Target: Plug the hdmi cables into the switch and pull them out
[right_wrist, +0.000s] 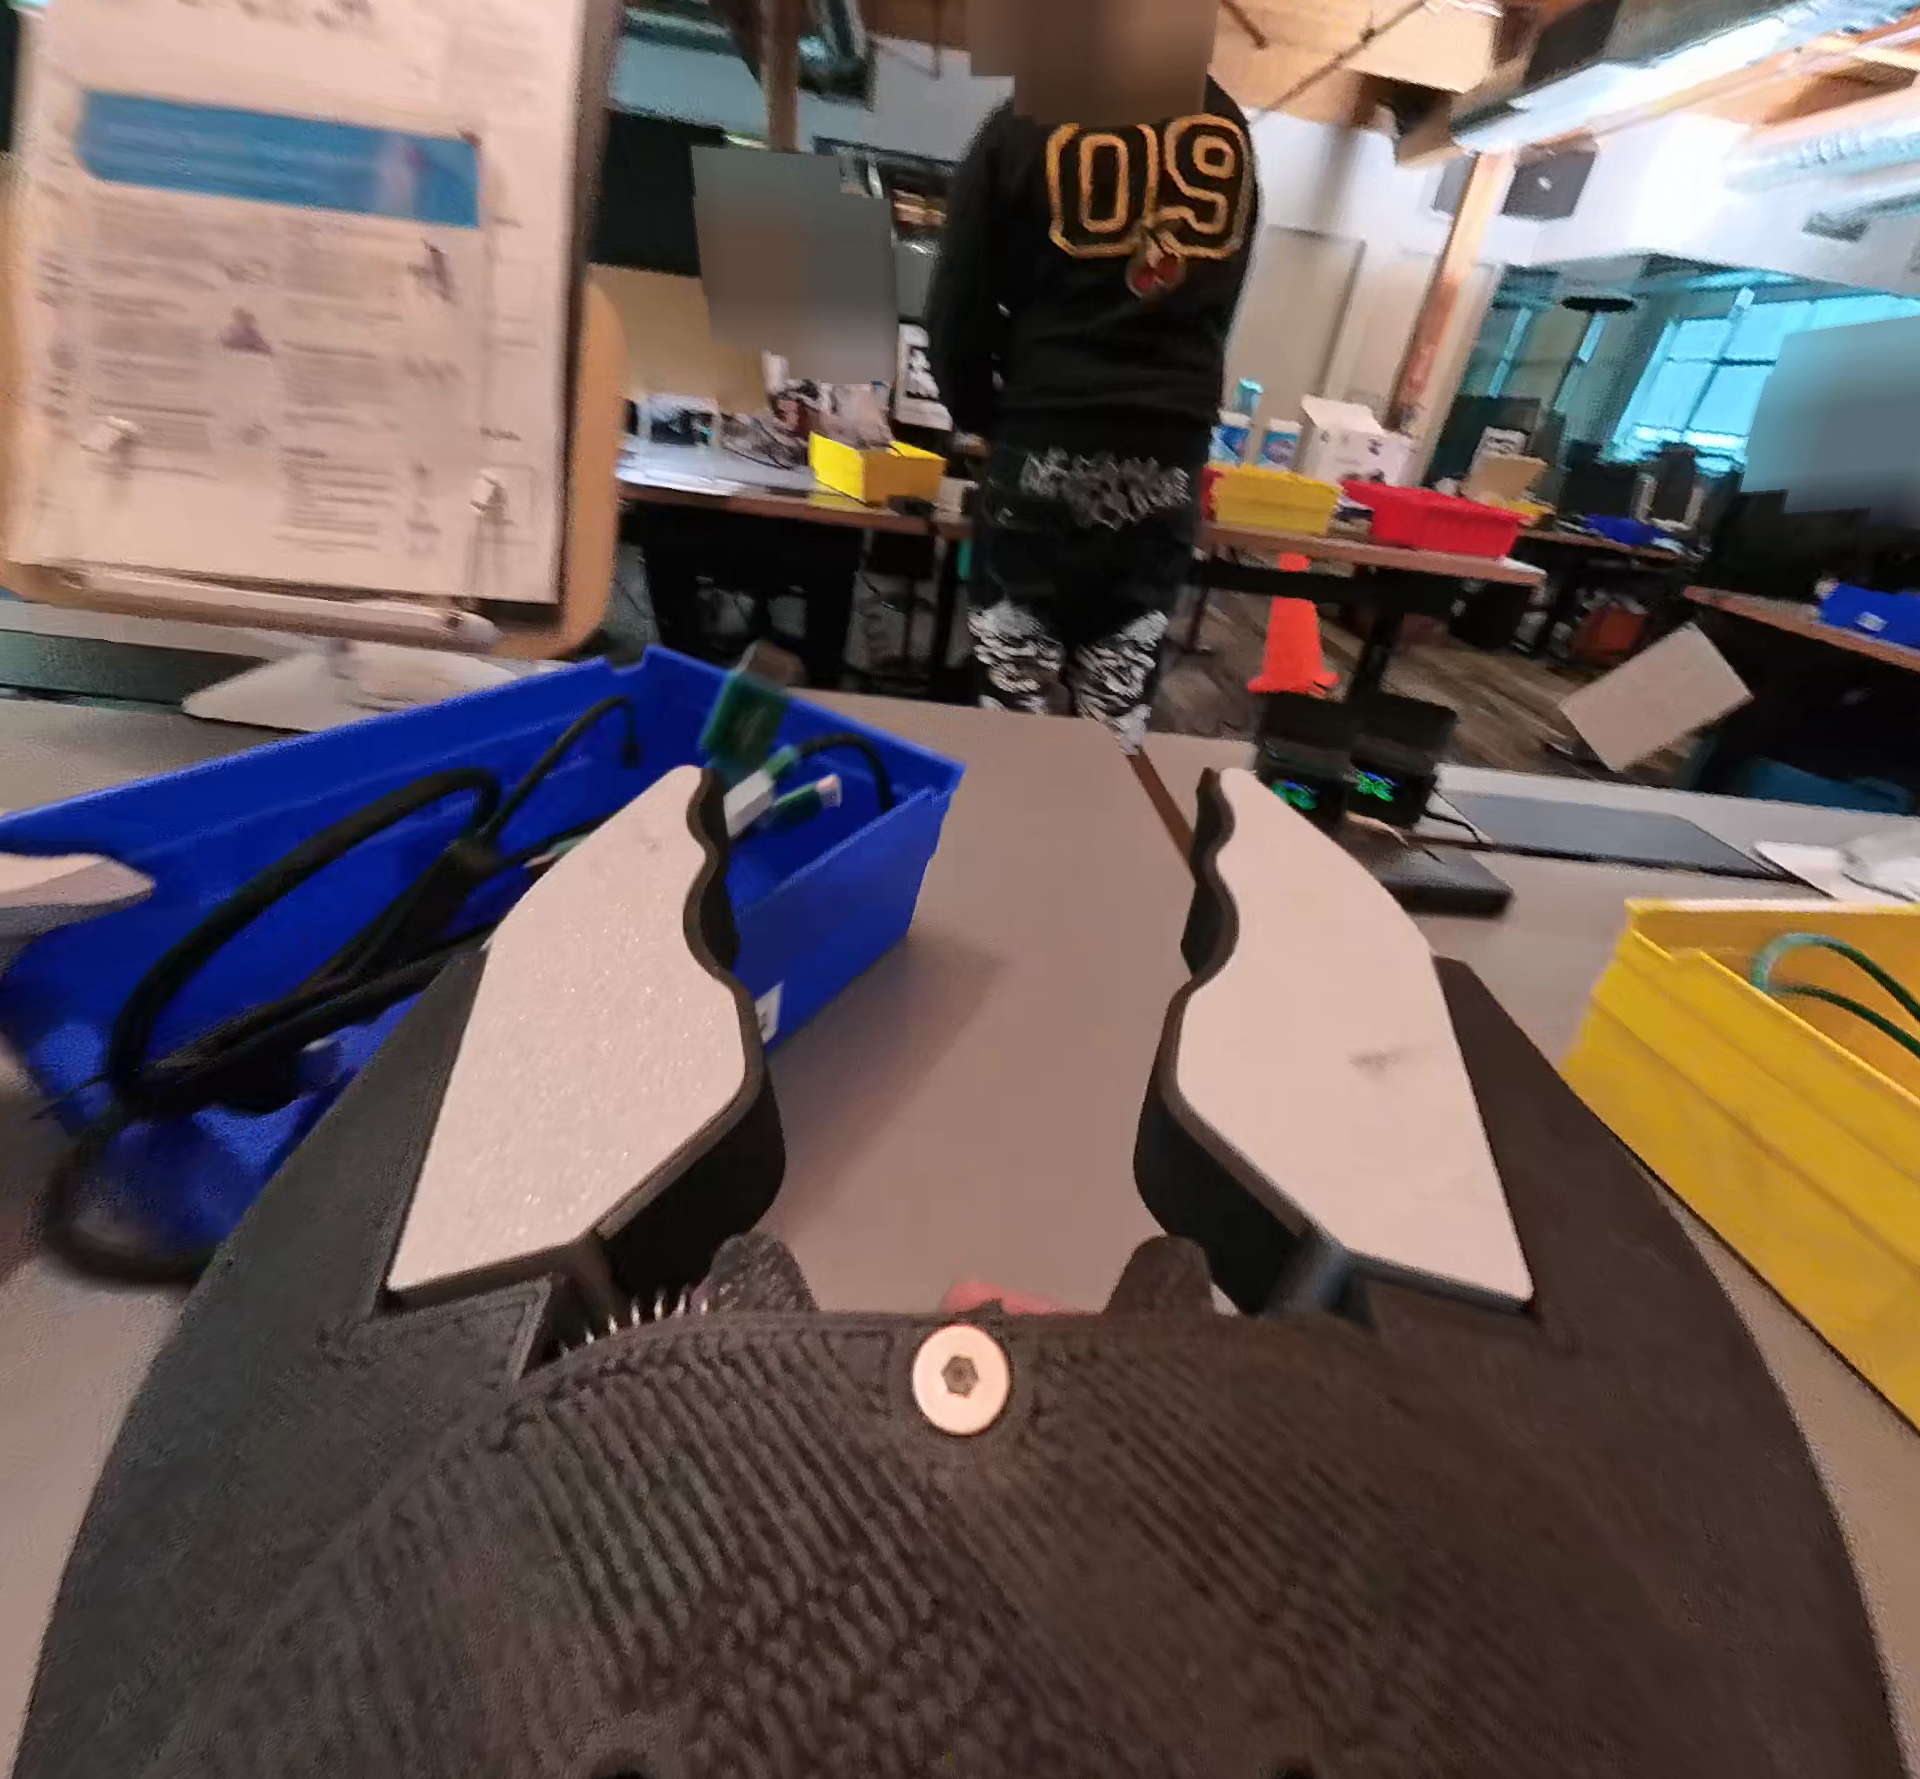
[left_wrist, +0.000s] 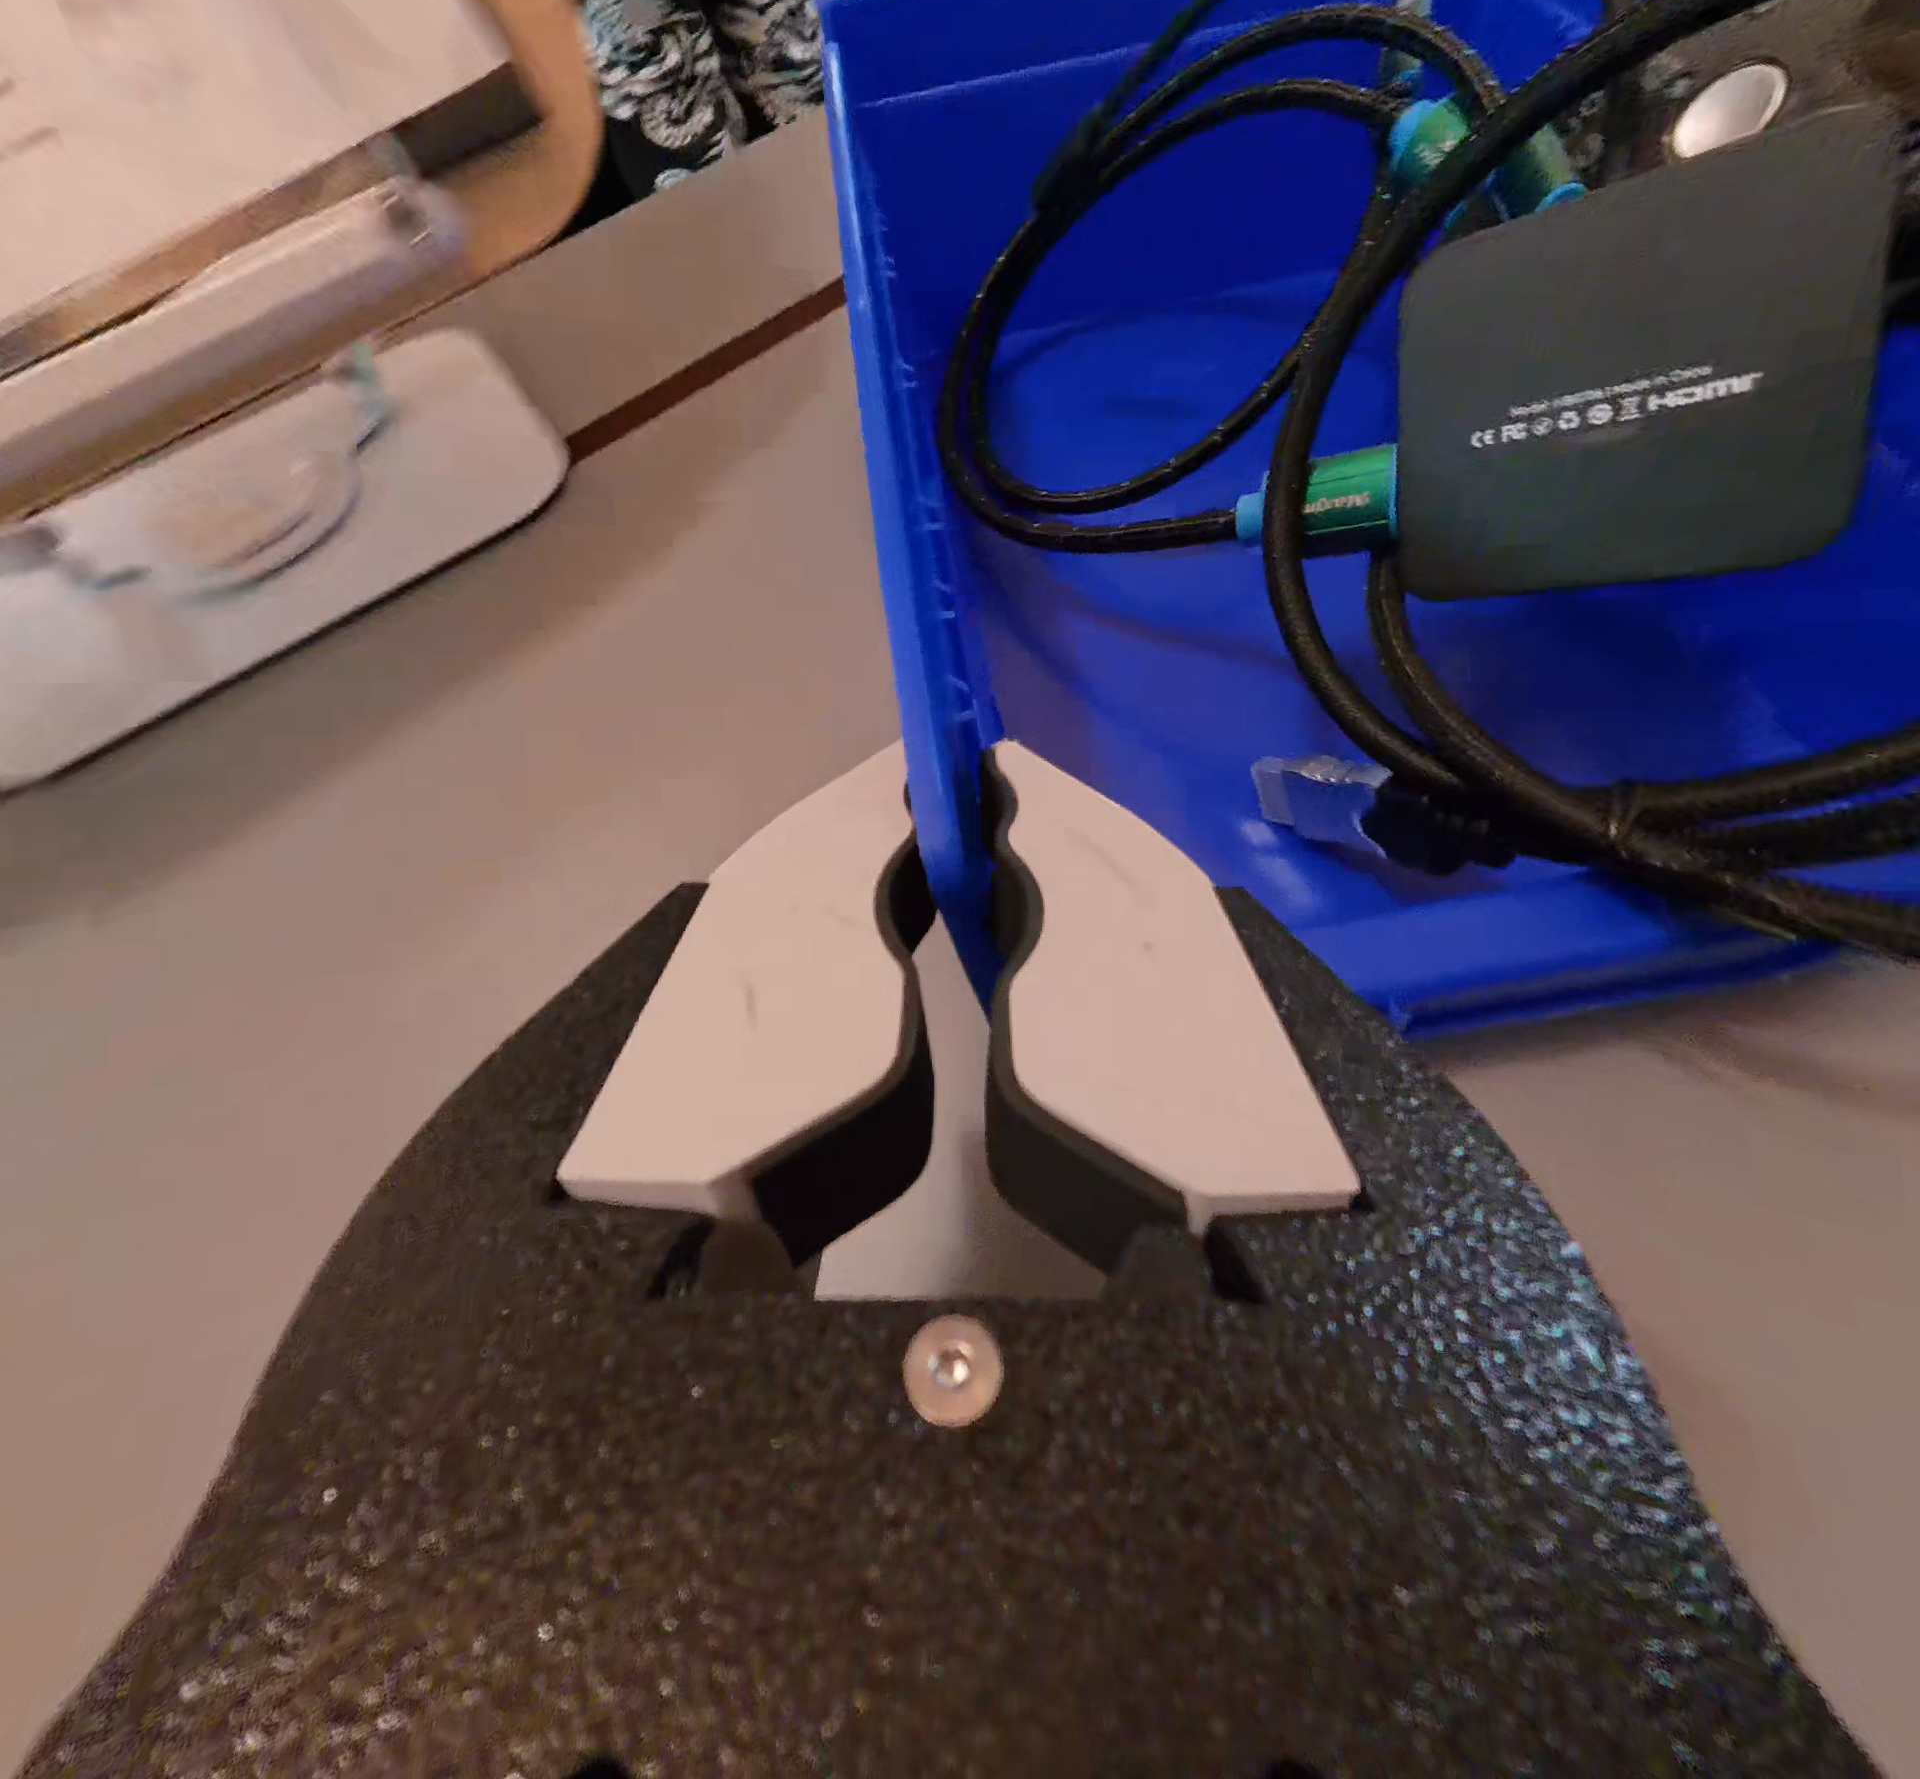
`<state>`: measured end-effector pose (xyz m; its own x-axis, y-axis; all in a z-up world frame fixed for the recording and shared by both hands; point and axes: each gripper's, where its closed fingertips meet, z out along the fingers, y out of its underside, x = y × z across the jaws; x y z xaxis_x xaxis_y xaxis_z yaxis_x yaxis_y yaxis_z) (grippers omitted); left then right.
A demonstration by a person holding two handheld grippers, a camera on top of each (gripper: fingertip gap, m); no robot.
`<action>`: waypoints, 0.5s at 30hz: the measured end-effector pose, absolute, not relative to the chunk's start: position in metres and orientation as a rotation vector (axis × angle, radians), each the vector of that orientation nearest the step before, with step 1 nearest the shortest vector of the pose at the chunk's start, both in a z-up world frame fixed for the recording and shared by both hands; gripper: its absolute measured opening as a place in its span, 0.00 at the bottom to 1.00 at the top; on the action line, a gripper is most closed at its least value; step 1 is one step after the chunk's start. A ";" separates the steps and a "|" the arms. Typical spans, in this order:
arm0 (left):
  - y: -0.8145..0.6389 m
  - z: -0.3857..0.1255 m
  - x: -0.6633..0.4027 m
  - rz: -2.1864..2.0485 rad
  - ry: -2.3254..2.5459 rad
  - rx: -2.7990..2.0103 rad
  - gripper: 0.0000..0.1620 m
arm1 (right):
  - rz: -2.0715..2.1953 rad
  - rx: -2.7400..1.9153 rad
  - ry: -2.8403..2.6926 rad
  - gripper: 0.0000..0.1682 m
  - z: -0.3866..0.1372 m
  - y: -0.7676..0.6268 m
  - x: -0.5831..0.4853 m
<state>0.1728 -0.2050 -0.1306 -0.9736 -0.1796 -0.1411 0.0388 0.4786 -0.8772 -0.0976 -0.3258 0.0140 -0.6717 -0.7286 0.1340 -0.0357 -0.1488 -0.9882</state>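
My left gripper [left_wrist: 951,794] is shut on the left side wall of a blue bin [left_wrist: 894,358], which looks tilted. Inside the bin lies a dark square HDMI switch [left_wrist: 1642,379] with a green-ended black cable [left_wrist: 1320,505] plugged into its left edge. More black braided cables [left_wrist: 1039,358] coil around it, and a loose plug [left_wrist: 1314,799] lies near the front. In the right wrist view the blue bin [right_wrist: 831,898] with the cables [right_wrist: 332,919] sits at left. My right gripper [right_wrist: 951,815] is open and empty over the grey table, right of the bin.
A paper stand on a white base [left_wrist: 281,524] stands left of the bin; it also shows in the right wrist view [right_wrist: 291,233]. A yellow bin [right_wrist: 1766,1106] sits at right. A person [right_wrist: 1101,358] stands beyond the table's far edge. An orange cone [right_wrist: 1294,638] is on the floor.
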 end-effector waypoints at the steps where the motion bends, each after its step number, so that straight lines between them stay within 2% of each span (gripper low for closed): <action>1: -0.179 -0.130 0.178 -1.483 2.507 -0.131 0.03 | -1.851 -0.891 1.600 0.51 0.019 -0.316 -0.088; 4: -0.105 -0.130 0.186 -1.454 2.493 -0.193 0.03 | -1.719 -1.039 1.471 0.53 0.029 -0.267 -0.041; 7: -0.047 -0.130 0.194 -1.408 2.457 -0.247 0.04 | -1.406 -1.180 1.367 0.49 0.036 -0.195 0.033; 12: 0.001 -0.129 0.201 -1.450 2.417 -0.354 0.03 | -1.017 -1.416 1.107 0.56 0.088 -0.087 0.184; 15: 0.006 -0.127 0.200 -1.531 2.384 -0.413 0.03 | -0.757 -1.652 1.232 0.65 0.056 -0.050 0.283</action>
<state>0.2003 0.0063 -0.1272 -0.9207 -0.3825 -0.0773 -0.0889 0.3984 -0.9129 0.2835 -0.0499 0.0563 0.3123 -0.9490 -0.0444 -0.3897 -0.0854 -0.9170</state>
